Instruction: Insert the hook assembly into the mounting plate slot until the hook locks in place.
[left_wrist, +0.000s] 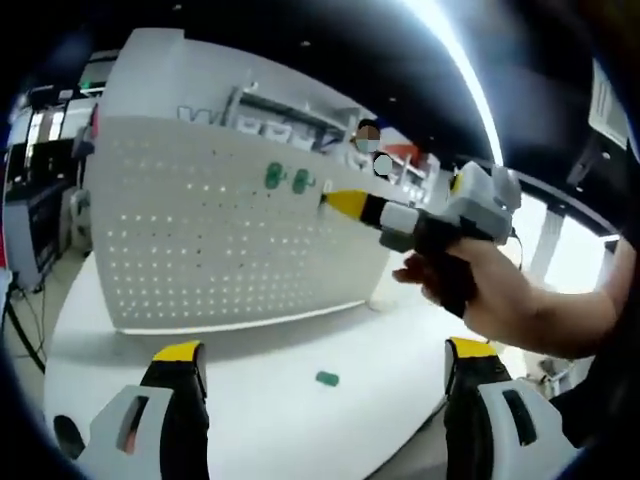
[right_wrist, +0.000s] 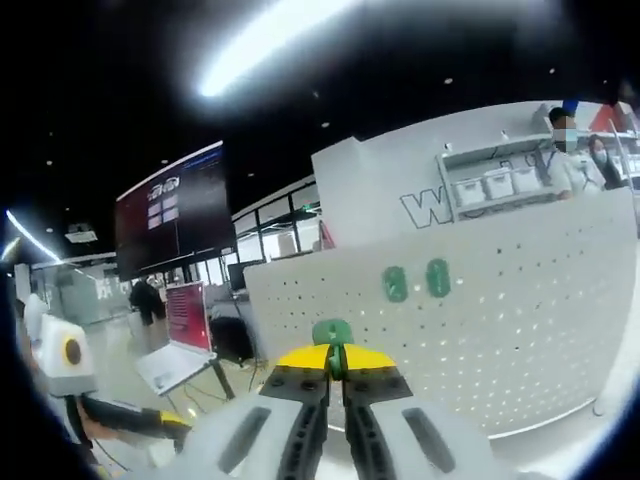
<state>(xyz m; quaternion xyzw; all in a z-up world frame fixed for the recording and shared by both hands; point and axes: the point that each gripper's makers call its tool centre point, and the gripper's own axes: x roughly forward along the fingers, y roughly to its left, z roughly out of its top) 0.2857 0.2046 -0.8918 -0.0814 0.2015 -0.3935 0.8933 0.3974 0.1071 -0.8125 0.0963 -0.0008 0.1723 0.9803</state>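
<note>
A white pegboard (left_wrist: 230, 240) stands upright on a round white table (left_wrist: 250, 420), with two green hooks (left_wrist: 287, 179) mounted on its upper part. A third green hook (left_wrist: 327, 378) lies on the table in front of the board. My left gripper (left_wrist: 325, 352) stands wide open above the table, nothing between its jaws. A hand holds my right gripper (left_wrist: 338, 203) with its yellow tips at the board, just right of the mounted hooks. In the right gripper view, that gripper (right_wrist: 336, 360) is shut on a green hook (right_wrist: 332, 331), facing the pegboard (right_wrist: 520, 320) below the two mounted hooks (right_wrist: 417, 280).
The person's hand and forearm (left_wrist: 520, 305) cross the right side of the left gripper view. Behind the board are shelves (right_wrist: 490, 180) and people (right_wrist: 565, 150). A laptop on a stand (right_wrist: 175, 365) and a dark screen (right_wrist: 175, 225) are at the left.
</note>
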